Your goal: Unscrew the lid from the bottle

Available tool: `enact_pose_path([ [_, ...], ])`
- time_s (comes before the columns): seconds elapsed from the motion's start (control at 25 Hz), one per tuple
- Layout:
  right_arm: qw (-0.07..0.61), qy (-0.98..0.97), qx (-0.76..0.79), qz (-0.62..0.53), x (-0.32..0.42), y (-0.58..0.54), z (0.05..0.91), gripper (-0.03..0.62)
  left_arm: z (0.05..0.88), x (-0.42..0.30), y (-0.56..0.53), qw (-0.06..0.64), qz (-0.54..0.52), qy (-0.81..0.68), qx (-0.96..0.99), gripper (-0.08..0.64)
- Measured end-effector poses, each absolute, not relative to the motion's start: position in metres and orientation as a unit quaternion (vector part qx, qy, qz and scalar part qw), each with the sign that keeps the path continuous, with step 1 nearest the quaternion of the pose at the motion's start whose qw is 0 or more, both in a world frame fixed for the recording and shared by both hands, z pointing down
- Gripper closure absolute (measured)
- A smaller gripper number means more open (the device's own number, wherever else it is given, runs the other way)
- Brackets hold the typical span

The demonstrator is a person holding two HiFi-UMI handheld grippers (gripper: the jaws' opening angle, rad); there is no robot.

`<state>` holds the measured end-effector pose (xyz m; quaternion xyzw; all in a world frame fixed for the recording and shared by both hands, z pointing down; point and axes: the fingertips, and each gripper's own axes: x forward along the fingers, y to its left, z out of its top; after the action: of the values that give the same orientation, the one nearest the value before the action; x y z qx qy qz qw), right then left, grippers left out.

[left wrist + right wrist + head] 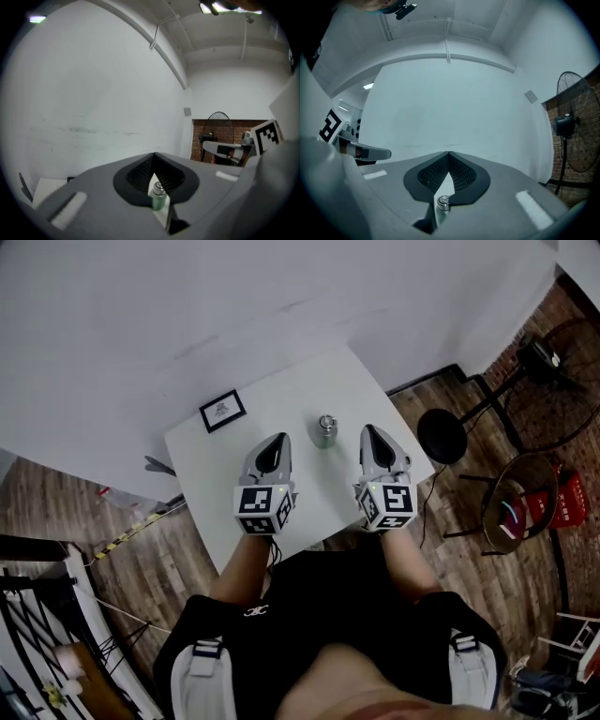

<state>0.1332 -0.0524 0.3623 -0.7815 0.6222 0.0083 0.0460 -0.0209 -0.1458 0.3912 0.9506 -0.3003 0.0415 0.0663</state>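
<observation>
Bottle [325, 431] stands upright roughly mid-table [281, 395], well clear of every edge. Silver lid [326, 421] is on top and looks fully seated, so unscrewing isn't started yet imo. Body looks greenish in the left gripper view [158, 199].

L gripper [278, 439] sits just left of the bottle and R gripper [368, 431] just right of it. Both are on the near side and point toward the far edge, with the bottle in the gap btw them, touching neither.

L claw is closed w/ nothing in it: tips meet [153, 157], and the bottle only shows past them through the slot lower down. R claw is the same, closed and empty [449, 153], w/ bottle [442, 206] visible beyond the slot, not pinched.

Flanking setup prob because the job needs 2 grips, one to steady the body and one to turn the lid. Both would need to open first.

Small black picture frame [222, 411] lies flat near the table's left corner, well apart from the bottle and out of the way. A fan [576, 136] stands off the table, by the brick wall.
</observation>
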Motion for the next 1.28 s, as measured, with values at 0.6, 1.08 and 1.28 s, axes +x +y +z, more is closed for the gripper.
enact_pose_path([
  [0.6, 0.034, 0.762, -0.646, -0.021, 0.168, -0.159, 0.399, 0.576, 0.423, -0.001, -0.192, 0.072, 0.046, -0.396, 0.914, 0.462],
  [1.08, -0.034, 0.861, -0.503, -0.059, 0.142, -0.184, 0.458, 0.347, 0.495, 0.036, -0.188, 0.084, 0.106, -0.392, 0.91, 0.249],
  [1.28, -0.063, 0.874, -0.474, -0.084, 0.133, -0.188, 0.488, 0.33, 0.529, 0.054, -0.183, 0.093, 0.124, -0.371, 0.915, 0.233],
])
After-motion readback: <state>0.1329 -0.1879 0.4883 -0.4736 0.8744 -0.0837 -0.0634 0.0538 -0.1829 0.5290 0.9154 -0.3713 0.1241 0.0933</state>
